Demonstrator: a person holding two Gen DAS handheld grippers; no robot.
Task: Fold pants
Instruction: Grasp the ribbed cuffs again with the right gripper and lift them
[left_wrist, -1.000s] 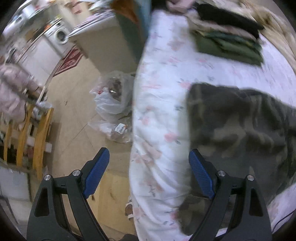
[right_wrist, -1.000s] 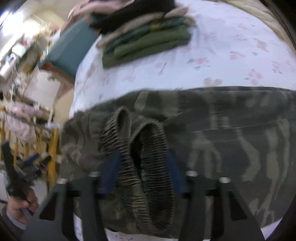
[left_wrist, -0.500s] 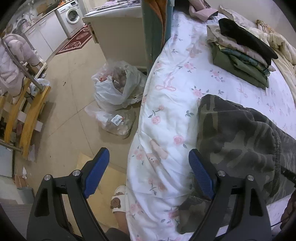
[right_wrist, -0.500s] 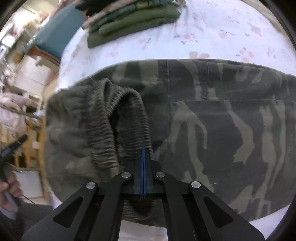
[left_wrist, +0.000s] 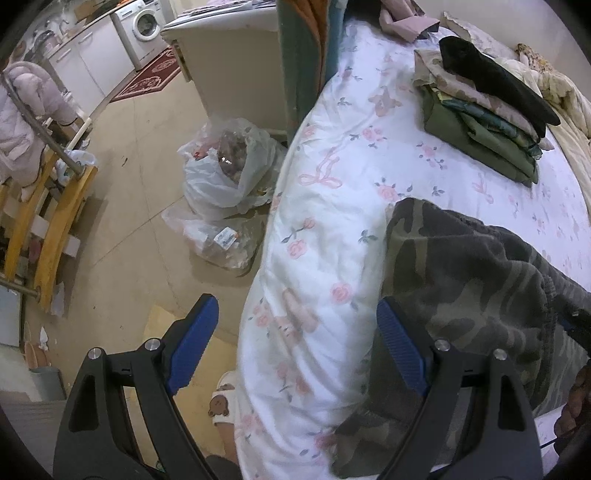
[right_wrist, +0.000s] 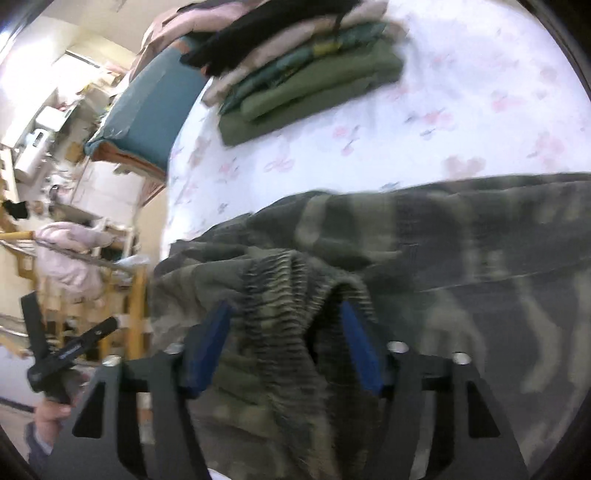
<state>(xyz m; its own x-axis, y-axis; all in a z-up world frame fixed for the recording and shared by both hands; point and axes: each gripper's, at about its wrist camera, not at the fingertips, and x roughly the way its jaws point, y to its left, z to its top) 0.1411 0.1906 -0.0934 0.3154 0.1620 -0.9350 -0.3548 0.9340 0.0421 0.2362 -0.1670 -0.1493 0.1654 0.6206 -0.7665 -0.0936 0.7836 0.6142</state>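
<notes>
Camouflage pants (right_wrist: 461, 258) lie across the floral bed sheet (left_wrist: 351, 147), reaching to its left edge. Their two ribbed cuffs (right_wrist: 280, 280) are bunched on top of the fabric. My right gripper (right_wrist: 284, 314) straddles these cuffs; its jaws are opening, and the blue pads stand apart on either side of the cloth. My left gripper (left_wrist: 295, 306) hangs wide open over the bed's edge. Nothing is between its fingers, and its right finger (left_wrist: 397, 332) is above the edge of the pants (left_wrist: 461, 273). A hand holds the left gripper (right_wrist: 55, 354) at the lower left of the right wrist view.
A stack of folded clothes (left_wrist: 480, 122) sits farther back on the bed. Plastic bags (left_wrist: 225, 177) lie on the floor beside the bed. A wooden rack (left_wrist: 55, 221) with a pink garment stands at the left, and a slippered foot (left_wrist: 221, 402) is below the bed's edge.
The right jaws closed fully on the cuffs half a second ago and have now spread apart around them. The left gripper rolled slightly and stayed open.
</notes>
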